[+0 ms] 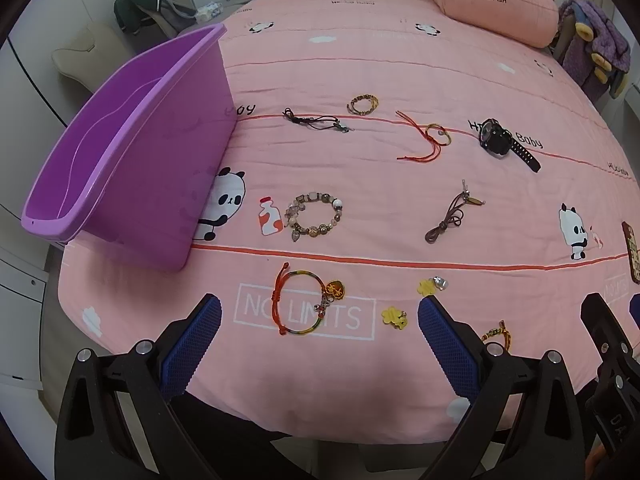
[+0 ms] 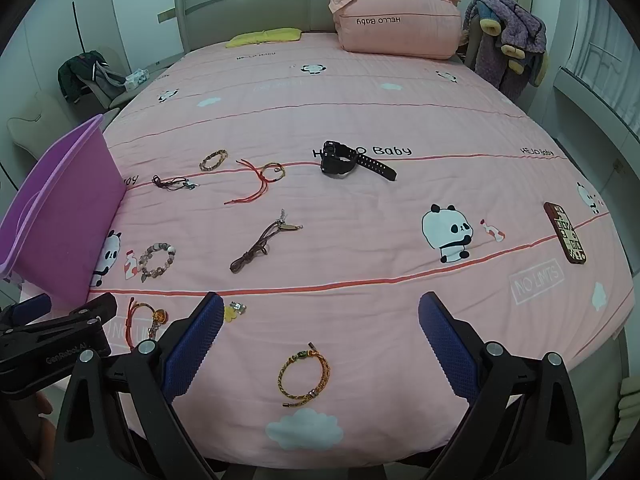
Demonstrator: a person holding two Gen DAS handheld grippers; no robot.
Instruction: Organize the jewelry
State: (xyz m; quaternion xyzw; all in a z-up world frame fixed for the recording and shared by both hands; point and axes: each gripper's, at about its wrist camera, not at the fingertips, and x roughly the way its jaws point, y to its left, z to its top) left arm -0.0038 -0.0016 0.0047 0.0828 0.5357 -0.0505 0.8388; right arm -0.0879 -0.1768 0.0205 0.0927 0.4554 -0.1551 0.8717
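Hovering with left gripper (image 1: 319,334) and right gripper (image 2: 321,336) both spread wide, gripping nothing. Nothing visibly sorted yet: purple bin (image 1: 120,152) at left looking empty; beaded bracelet (image 1: 314,216), watch (image 2: 352,160), braided bracelet (image 2: 304,374) and other pieces strewn across pink bedspread (image 1: 360,200).

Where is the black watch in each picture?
Left wrist view: the black watch lies far back on the right, on the "Baby" lettering.
Right wrist view: the black watch lies near the middle, a bit above centre, on the same lettering.
Shared landmark: the purple tub at the left of the bed.
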